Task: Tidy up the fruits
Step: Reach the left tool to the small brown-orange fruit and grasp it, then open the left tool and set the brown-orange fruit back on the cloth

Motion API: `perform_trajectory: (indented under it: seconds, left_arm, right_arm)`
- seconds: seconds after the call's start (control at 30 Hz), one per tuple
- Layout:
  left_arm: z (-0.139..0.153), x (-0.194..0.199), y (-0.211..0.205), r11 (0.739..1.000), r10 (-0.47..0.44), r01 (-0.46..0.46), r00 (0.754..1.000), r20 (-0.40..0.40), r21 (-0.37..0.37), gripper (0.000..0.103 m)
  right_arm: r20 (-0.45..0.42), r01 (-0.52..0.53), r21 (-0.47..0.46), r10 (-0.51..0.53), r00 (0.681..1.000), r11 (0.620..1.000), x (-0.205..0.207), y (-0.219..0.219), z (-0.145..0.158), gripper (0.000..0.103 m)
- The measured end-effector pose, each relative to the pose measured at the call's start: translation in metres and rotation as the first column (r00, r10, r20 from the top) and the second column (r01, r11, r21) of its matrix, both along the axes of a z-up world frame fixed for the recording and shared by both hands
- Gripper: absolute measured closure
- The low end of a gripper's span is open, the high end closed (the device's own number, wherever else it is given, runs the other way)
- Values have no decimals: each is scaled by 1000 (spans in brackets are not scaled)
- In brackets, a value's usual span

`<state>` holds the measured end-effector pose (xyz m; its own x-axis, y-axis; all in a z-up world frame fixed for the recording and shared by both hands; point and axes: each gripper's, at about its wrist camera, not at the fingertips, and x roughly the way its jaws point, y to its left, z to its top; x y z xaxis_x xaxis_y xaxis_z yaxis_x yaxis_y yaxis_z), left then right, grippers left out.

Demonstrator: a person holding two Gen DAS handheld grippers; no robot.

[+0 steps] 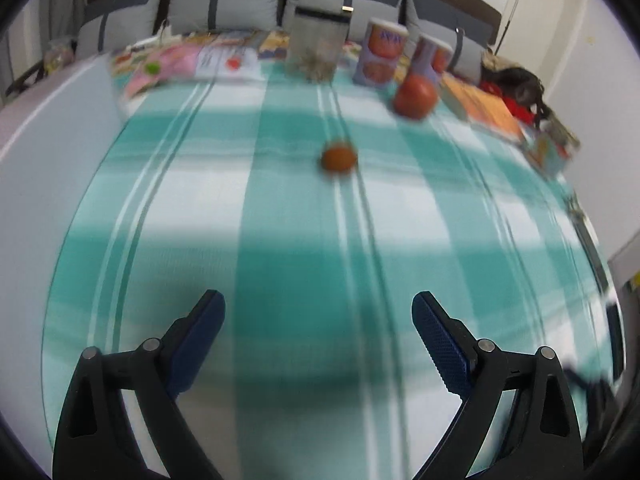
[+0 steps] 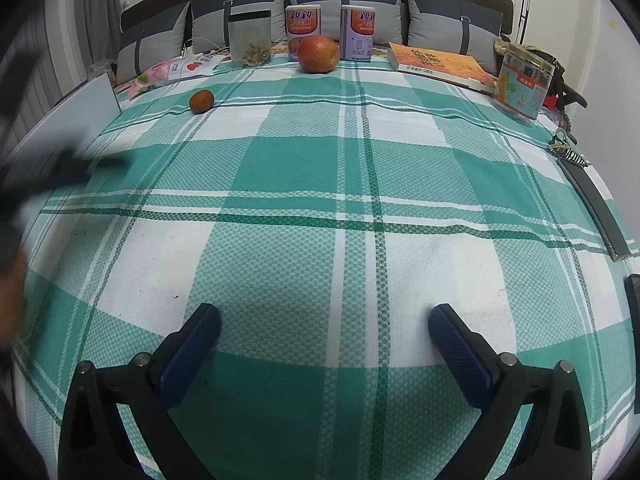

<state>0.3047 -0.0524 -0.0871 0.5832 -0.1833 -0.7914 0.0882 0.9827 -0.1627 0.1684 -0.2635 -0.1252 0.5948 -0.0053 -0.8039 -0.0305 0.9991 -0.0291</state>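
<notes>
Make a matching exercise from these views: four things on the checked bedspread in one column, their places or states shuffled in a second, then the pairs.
Things
1. small orange fruit
2. large orange fruit
3. orange book
4. clear jar with dried bits

Places or states
A. lying flat, right of the two cans
B. standing upright, left of the two cans
C. alone on the cloth, towards the left
D. just in front of the two cans

Pairs: 1-C, 2-D, 3-A, 4-B
</notes>
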Motion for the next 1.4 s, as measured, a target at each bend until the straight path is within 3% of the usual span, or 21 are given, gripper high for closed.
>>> perform_trajectory:
  seconds: [0.13, 0.23, 0.33, 0.37, 0.4, 0.43, 0.5, 0.6, 0.77, 1.0, 1.03, 1.07, 1.13, 1.3, 1.4]
  left_arm:
    - [-9, 60, -24, 997, -23, 20, 999, 32, 73, 9]
    - [-23, 85, -30, 996, 13, -15, 1000, 23, 93, 13]
    - [-26, 89, -28, 995, 54, -57, 997, 47, 85, 41]
    - [-26, 88, -27, 997, 44, -48, 998, 52, 61, 58]
    - [-24, 87, -27, 998, 40, -43, 998, 58, 49, 67]
    - [-22, 85, -26, 998, 34, -38, 997, 68, 46, 73]
    - [-19, 79, -26, 999, 26, -28, 997, 67, 39, 73]
    - [-9, 56, -23, 1000, -4, 3, 999, 43, 20, 74]
    - [6, -20, -7, 996, -83, 83, 996, 11, 46, 73]
    - [-19, -81, 20, 994, -70, 73, 997, -45, 78, 70]
    - [-19, -84, 21, 995, -65, 67, 998, -26, 80, 66]
    - [-19, -85, 21, 992, -52, 53, 999, -7, 111, 46]
    - [-24, -85, 22, 988, -14, 13, 1000, 2, 151, 16]
    - [-30, -82, 26, 989, 5, -8, 1000, 17, 148, 12]
    - [-31, -82, 24, 987, 12, -15, 1000, 19, 163, 10]
  right_arm:
    - [0, 0, 0, 0, 1000, 1000, 0, 0, 0, 0]
    - [0, -1, 1, 1, 1000, 1000, 0, 0, 0, 0]
    - [0, -1, 0, 1, 1000, 1000, 0, 0, 0, 0]
    - [0, -1, 0, 1, 1000, 1000, 0, 0, 0, 0]
    - [0, 0, 0, 0, 1000, 1000, 0, 0, 0, 0]
    - [0, 0, 0, 0, 1000, 1000, 0, 0, 0, 0]
    - [0, -1, 1, 1, 1000, 1000, 0, 0, 0, 0]
    - [0, -1, 1, 1, 1000, 1000, 0, 0, 0, 0]
    - [1, -1, 0, 1, 1000, 1000, 0, 0, 0, 0]
    - [1, 0, -1, 0, 1000, 1000, 0, 1, 0, 0]
    - [1, 0, -1, 0, 1000, 1000, 0, 1, 0, 0]
    - [1, 0, -2, 0, 1000, 1000, 0, 1, 0, 0]
    - [0, 1, 1, -1, 1000, 1000, 0, 0, 1, 0]
    - [-8, -29, 37, 29, 1000, 999, 3, -7, 5, 0]
    - [60, -44, 17, 43, 997, 999, 36, -19, 28, 0]
